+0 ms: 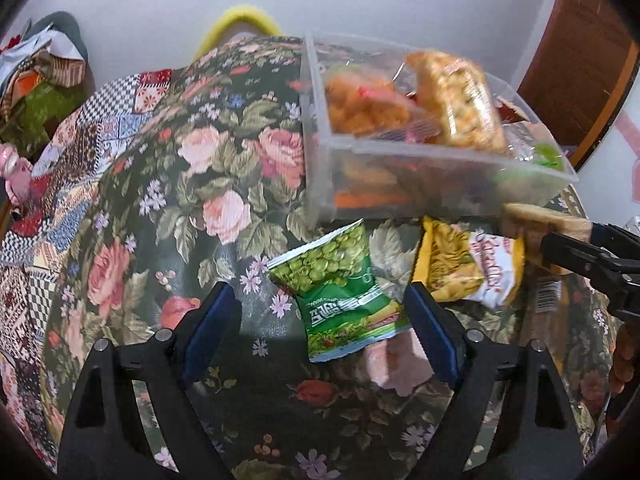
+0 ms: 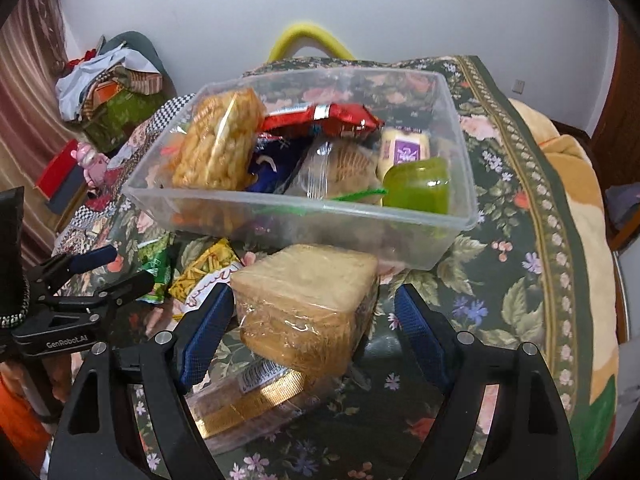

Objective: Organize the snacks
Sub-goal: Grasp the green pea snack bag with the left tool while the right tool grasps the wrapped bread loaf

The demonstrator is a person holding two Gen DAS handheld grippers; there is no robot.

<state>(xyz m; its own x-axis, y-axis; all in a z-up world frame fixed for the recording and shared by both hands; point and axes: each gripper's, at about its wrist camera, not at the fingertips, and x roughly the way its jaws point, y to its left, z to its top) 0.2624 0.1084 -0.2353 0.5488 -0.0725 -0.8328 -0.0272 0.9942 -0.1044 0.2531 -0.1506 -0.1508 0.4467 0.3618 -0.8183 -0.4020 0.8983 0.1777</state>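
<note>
The left claw point(image 1: 318, 320) stands spread apart, with the green pea packet point(image 1: 340, 292) lying between its pads at centre frame, long axis running from upper left to lower right toward the camera. The right claw point(image 2: 312, 320) is also apart, straddling the wrapped cake block point(image 2: 306, 304), untouched on its right side. Both snacks lie on the floral desk point(image 1: 160, 208) just below the clear bin point(image 2: 304, 216), which sits at upper centre.

tablecloth point(image 1: 160, 208): dark green, pink roses, lilac flowers
snack bin point(image 2: 280, 216): clear plastic
pea packet point(image 1: 340, 292): green
noodle packet point(image 1: 468, 268): yellow, white end, red script
wrapped cake point(image 2: 308, 304): pale tan
jelly cup point(image 2: 420, 184): green
gripper pads point(image 2: 208, 328): blue
</note>
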